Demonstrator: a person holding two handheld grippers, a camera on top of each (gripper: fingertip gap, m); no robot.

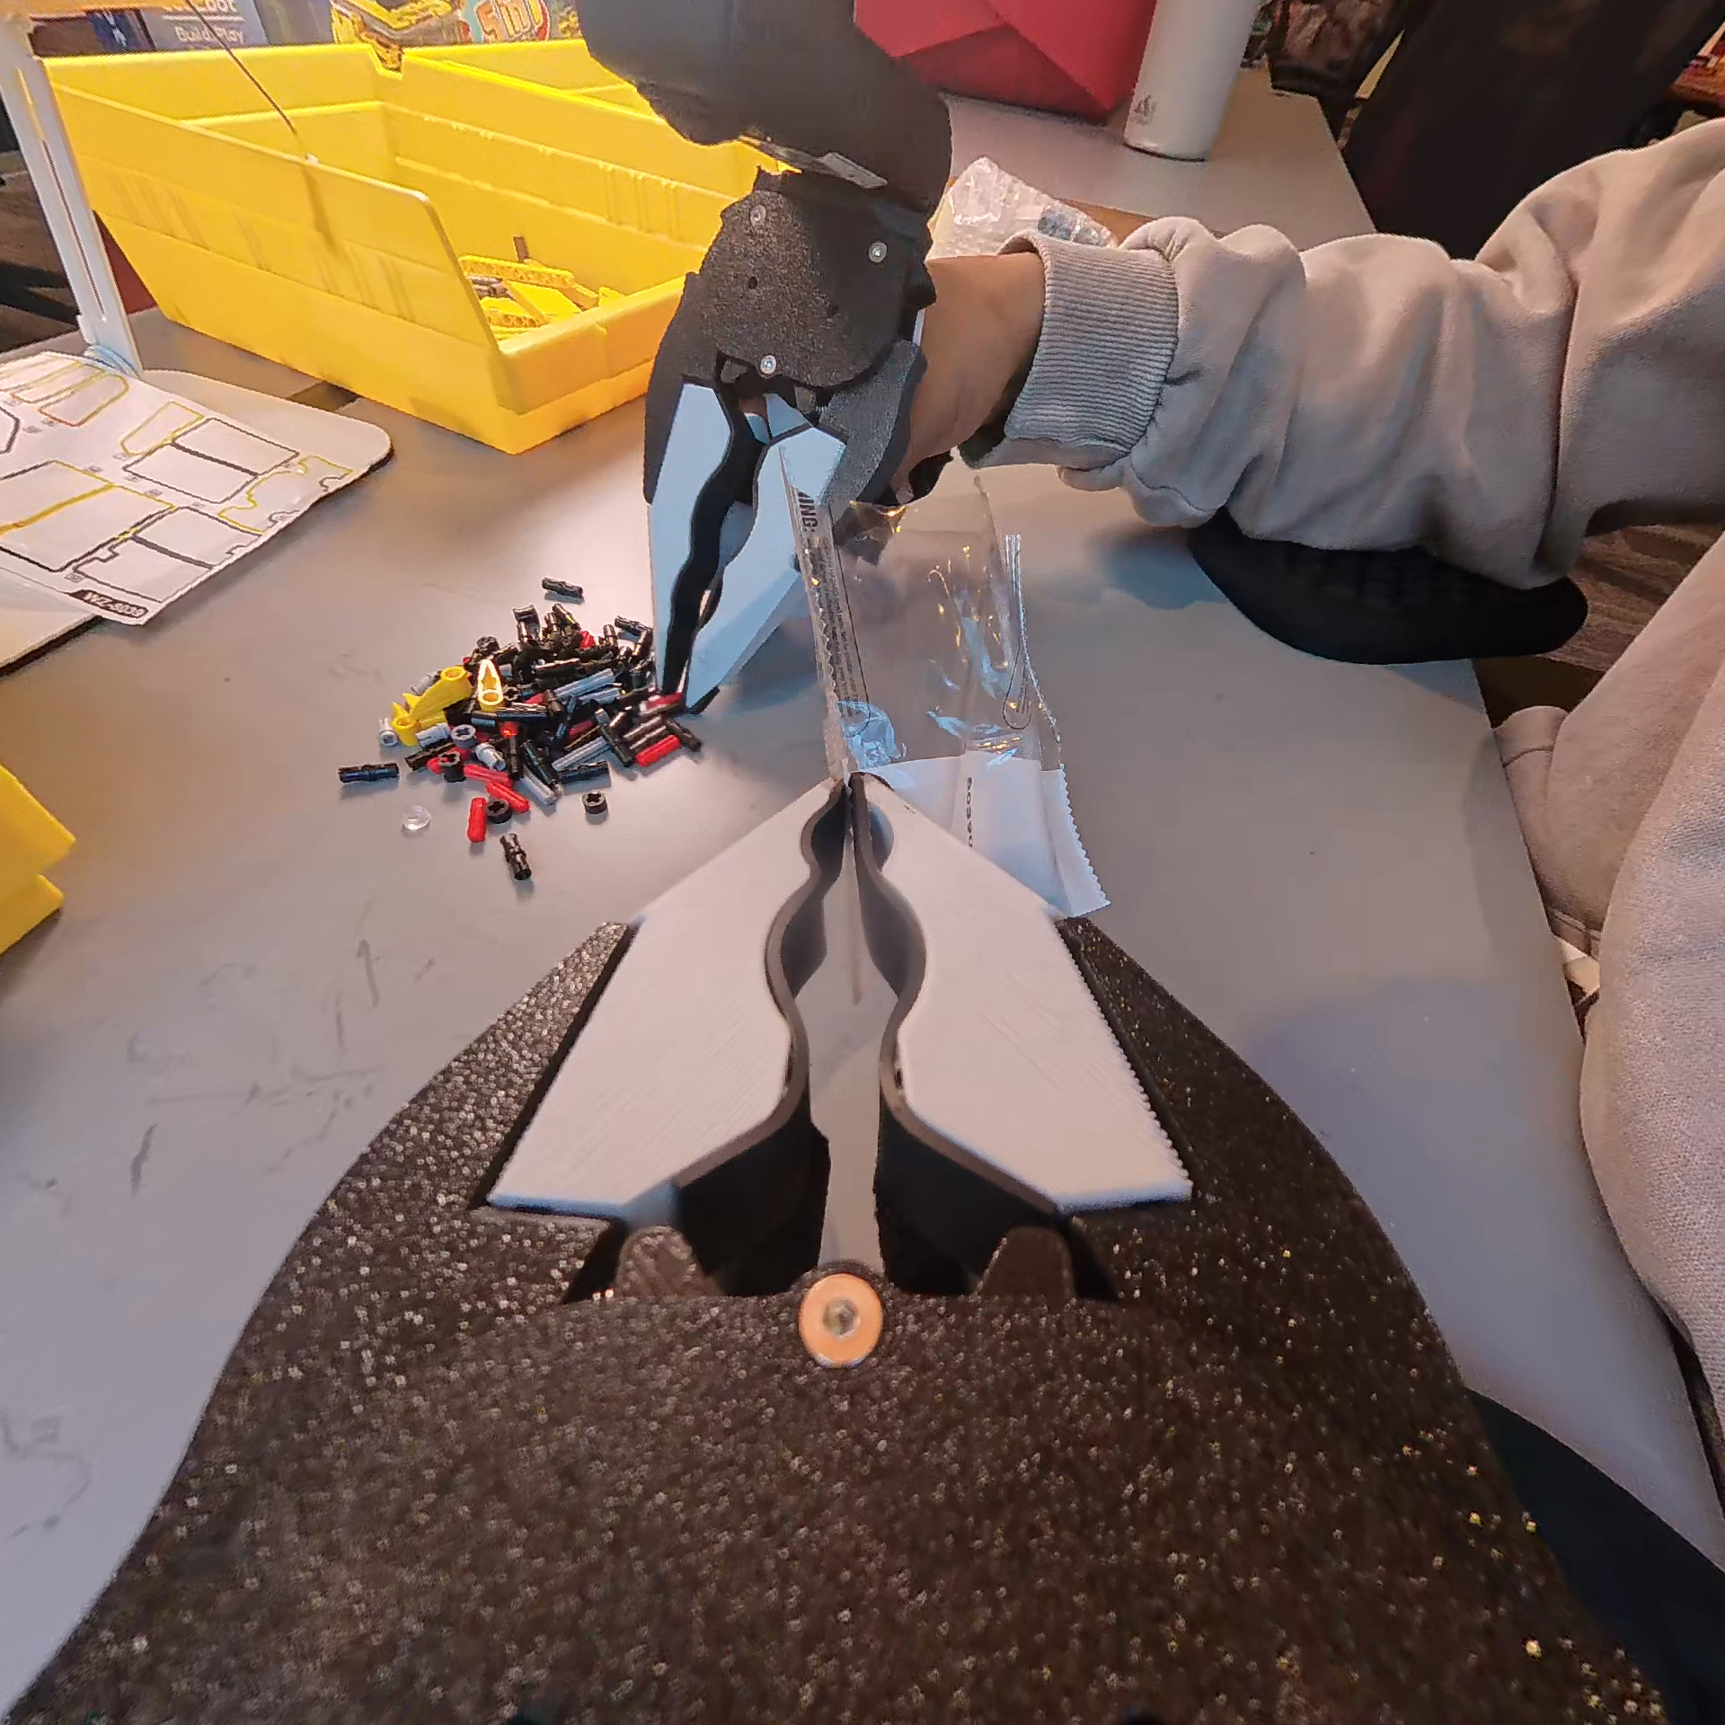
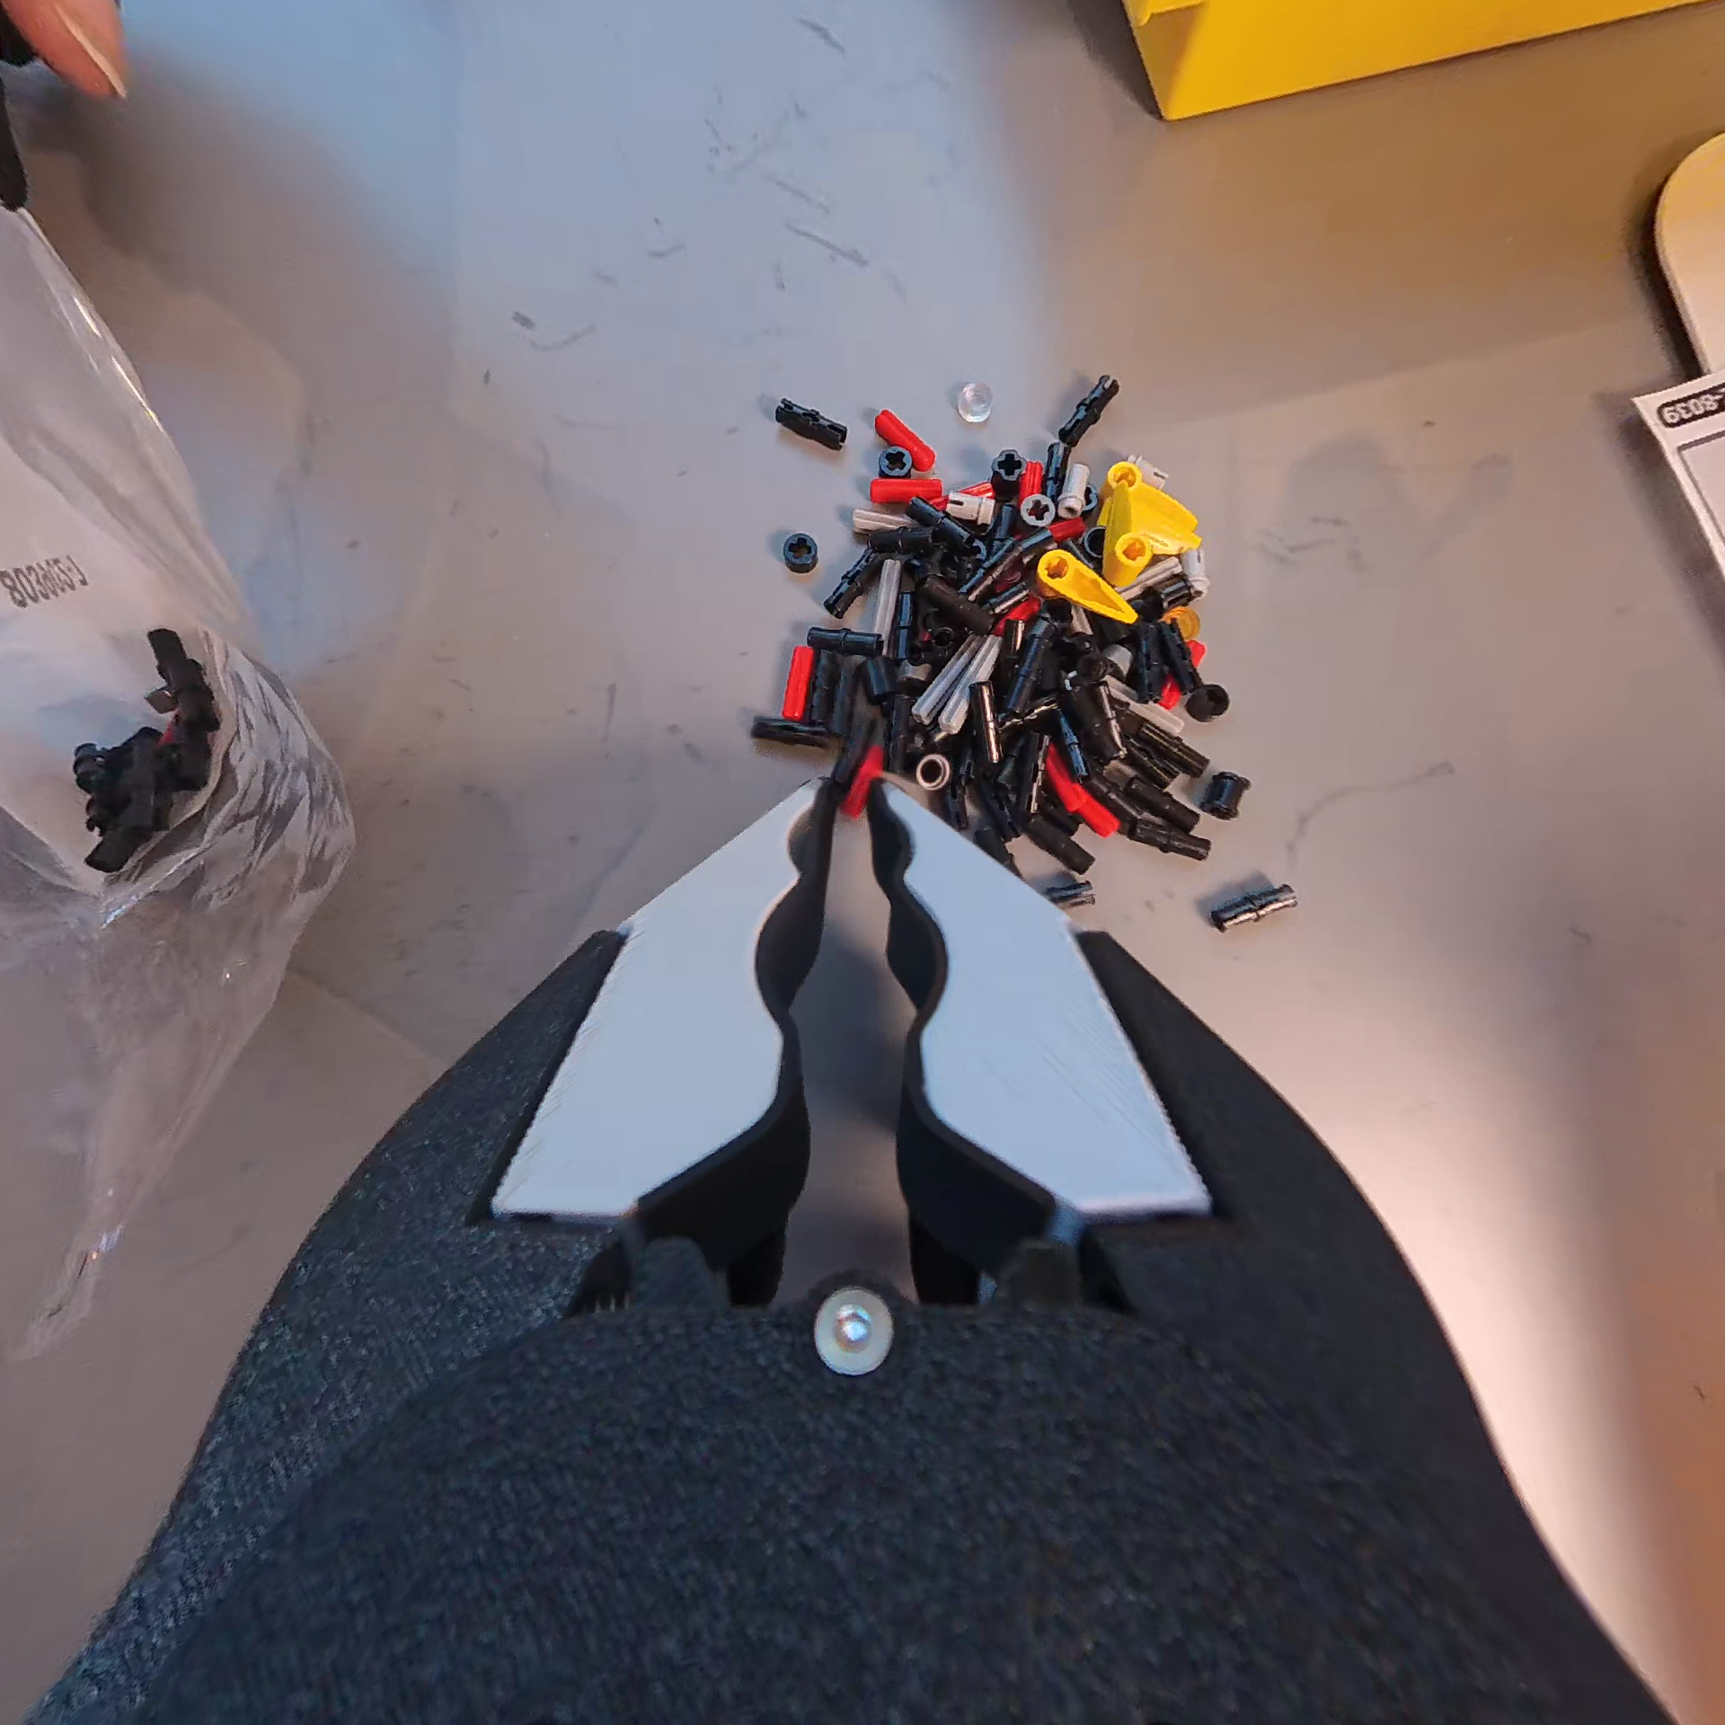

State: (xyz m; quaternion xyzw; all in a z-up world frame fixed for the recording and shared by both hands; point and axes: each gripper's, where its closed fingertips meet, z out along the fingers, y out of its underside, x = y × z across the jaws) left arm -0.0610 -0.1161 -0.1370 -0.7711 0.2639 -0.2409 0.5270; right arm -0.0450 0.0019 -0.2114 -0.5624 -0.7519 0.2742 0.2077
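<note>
Left gripper (image 1: 848, 792) clenched on clear plastic bag (image 1: 933, 653). Right gripper (image 2: 851, 793) pinches a red pin (image 2: 861, 782) at the parts pile (image 2: 1017, 653) edge.

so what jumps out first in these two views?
The heap of small black, red, grey and yellow connector pieces on the scuffed grey table, with the right tool nipping a red pin at its near edge. Next, the clear plastic bag pinched in the shut left tool, a few black pieces still inside. Yellow bins stand behind.
</note>
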